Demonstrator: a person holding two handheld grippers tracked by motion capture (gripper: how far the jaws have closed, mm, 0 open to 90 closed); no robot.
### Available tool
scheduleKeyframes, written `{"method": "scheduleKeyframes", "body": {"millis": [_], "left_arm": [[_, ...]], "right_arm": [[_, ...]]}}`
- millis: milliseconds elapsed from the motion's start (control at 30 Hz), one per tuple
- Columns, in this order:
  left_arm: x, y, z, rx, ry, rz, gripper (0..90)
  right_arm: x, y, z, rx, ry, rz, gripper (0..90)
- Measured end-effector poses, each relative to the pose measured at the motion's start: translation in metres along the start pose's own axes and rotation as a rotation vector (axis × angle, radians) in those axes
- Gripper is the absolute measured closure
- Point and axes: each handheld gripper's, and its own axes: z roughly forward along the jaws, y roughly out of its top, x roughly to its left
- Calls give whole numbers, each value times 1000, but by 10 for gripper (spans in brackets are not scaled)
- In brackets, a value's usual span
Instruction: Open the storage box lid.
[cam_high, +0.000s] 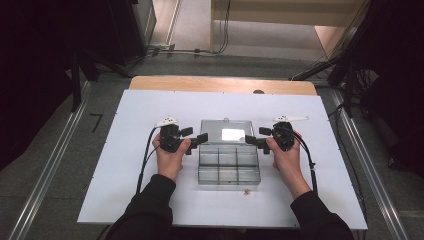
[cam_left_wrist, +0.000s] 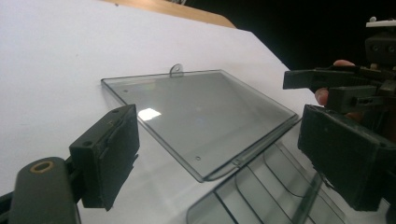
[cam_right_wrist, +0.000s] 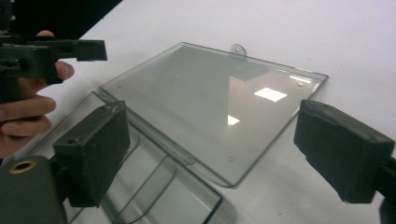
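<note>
A clear plastic compartment box (cam_high: 229, 167) sits in the middle of the white tabletop (cam_high: 140, 175). Its lid (cam_high: 226, 131) is swung back and lies flat behind it. My left gripper (cam_high: 196, 139) hovers at the box's left side, open, with nothing between its jaws. At the right side my right gripper (cam_high: 256, 138) is open and empty as well. In the left gripper view the lid (cam_left_wrist: 201, 116) and dividers (cam_left_wrist: 261, 191) lie beyond the left gripper (cam_left_wrist: 229, 149). The right gripper view looks past the right gripper (cam_right_wrist: 219, 151) at the lid (cam_right_wrist: 210, 102) and the left gripper (cam_right_wrist: 56, 51).
A tiny brownish bit (cam_high: 246, 191) lies on the table just in front of the box. A wooden edge (cam_high: 220, 84) runs along the back of the white surface. Dark stands and cables (cam_high: 190, 51) sit on the floor beyond.
</note>
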Motion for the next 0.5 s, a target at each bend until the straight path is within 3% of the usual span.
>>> {"method": "scheduleKeyframes", "body": {"millis": [167,500], "left_arm": [[-7,0,-10,-21,-35,33,60],[-24,-4,-33,-23,-54,117,60]], "right_arm": [[13,-2,-10,-14,11,-54,59],[37,-11,-28,-4,24,-143,24]]}}
